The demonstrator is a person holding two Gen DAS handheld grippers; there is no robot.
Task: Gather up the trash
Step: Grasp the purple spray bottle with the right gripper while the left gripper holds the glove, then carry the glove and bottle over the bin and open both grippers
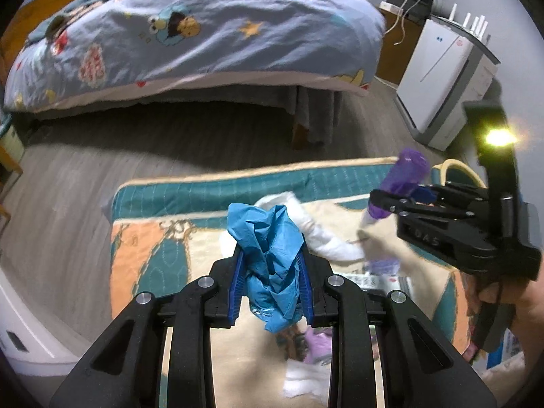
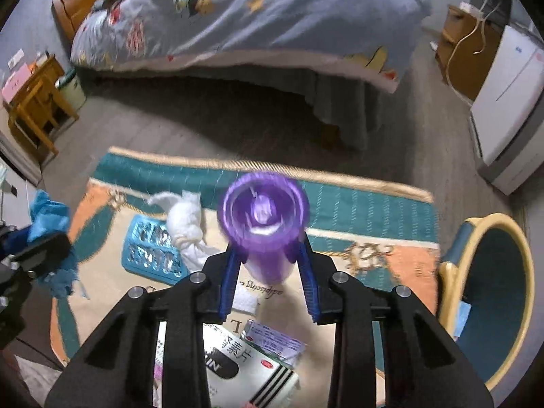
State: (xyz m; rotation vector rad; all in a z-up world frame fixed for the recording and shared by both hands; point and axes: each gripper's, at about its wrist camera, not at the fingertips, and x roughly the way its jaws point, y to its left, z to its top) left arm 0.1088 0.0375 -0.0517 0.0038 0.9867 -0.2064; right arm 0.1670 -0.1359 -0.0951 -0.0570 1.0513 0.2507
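1. I am pinching a crumpled blue glove [image 1: 272,265] between the blue pads of my left tool [image 1: 271,285], holding it off the rug [image 1: 210,187].
2. I am gripping a purple plastic bottle [image 2: 265,227] in my right tool [image 2: 268,282], its pads pressing on the bottle's sides and its open mouth facing the camera; the bottle is blurred.
3. I am seeing loose trash lying on the rug below: a white crumpled tissue [image 2: 187,224], a turquoise blister pack [image 2: 153,251] touching it, and a white medicine box [image 2: 244,370] under my right tool.
4. I am looking at a round basket [image 2: 489,292] with a yellow rim, standing just beside the rug's right edge.
5. I am facing a bed [image 1: 204,34] with a cartoon-print duvet, well beyond the rug across the wooden floor [image 1: 68,176].
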